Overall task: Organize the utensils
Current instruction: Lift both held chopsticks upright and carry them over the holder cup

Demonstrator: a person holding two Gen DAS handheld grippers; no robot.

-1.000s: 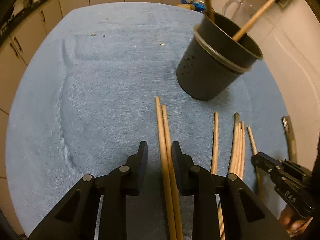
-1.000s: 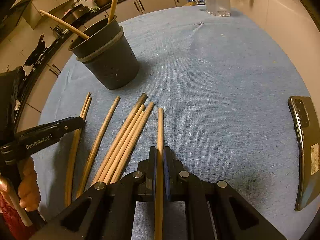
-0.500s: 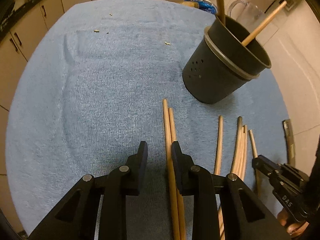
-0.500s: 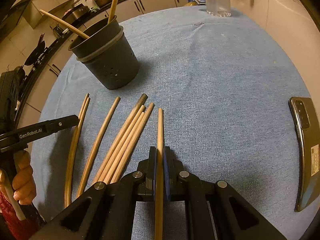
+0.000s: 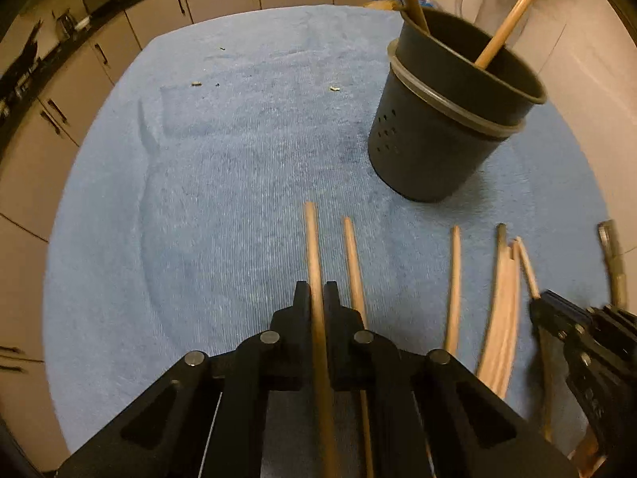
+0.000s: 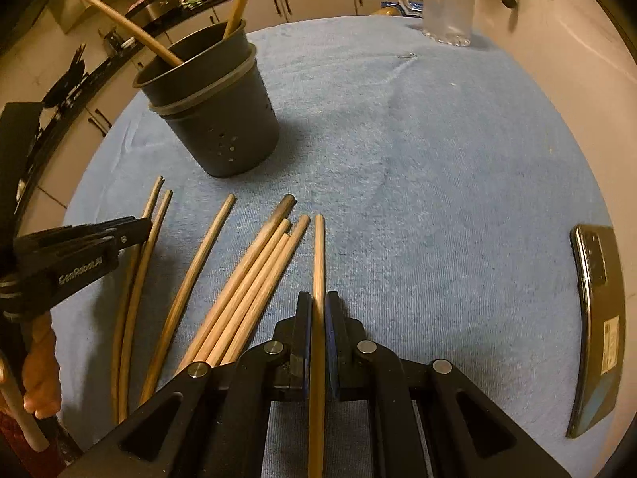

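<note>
At lower centre of both wrist views, we held chopsticks.
We had left gripper (image 5: 316, 298) clamped on one chopstick (image 5: 312, 247), right gripper (image 6: 317, 306) on another (image 6: 318, 255).

Black hand-held gripper (image 6: 317, 318), silver screws (GenRobot.AI lettering)

Wooden sticks (image 6: 191, 279) lying loose on the towel: six are lying there, four of them bunched together.
Wooden sticks being gripped: two are being held, one (image 5: 312, 247) in the left gripper (image 5: 316, 294) and one (image 6: 318, 255) in the right gripper (image 6: 317, 302).
Wooden sticks standing in the holder (image 6: 131, 32): two are leaning inside.
Wooden sticks altogether: ten are showing.
Grippers: two are working.
Dark perforated utensil holder (image 6: 223, 131): one is standing.
Glass pitcher (image 6: 448, 0): one is standing.
Phone (image 6: 597, 318): one is lying.
Blue towel (image 6: 438, 179): one is covering the surface.
</note>
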